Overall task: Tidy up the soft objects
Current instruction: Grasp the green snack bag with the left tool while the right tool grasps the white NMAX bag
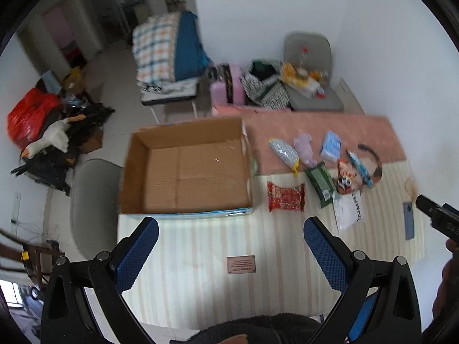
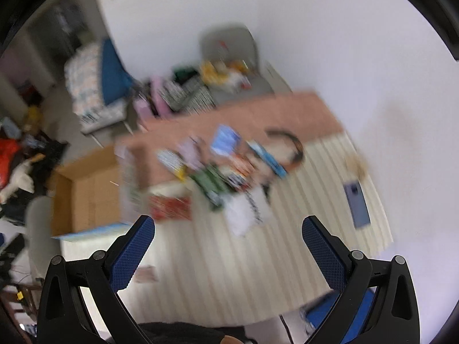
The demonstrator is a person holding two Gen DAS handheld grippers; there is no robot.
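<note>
View badly motion-blurred. Right tongs (image 2: 228, 236) wide apart, empty, above striped desk (image 2: 287, 258). Open cardboard box (image 2: 86, 192) at desk's left, looks empty. Soft items clustered mid-desk: red packet (image 2: 170, 207) just beside box, green pack (image 2: 210, 183), white bag (image 2: 246, 209), blue pack (image 2: 225, 140). Phone (image 2: 357, 203) well apart, right. Pink cloth (image 2: 243, 111) covers far desk.

The cardboard box (image 1: 186, 172) is matt, corrugated brown paper. Beside the box, a red snack packet (image 1: 286, 199) looks glossy plastic. The striped surface (image 1: 258, 243) is soft cloth. Both fingers (image 1: 324, 258) carry textured blue pads.
</note>
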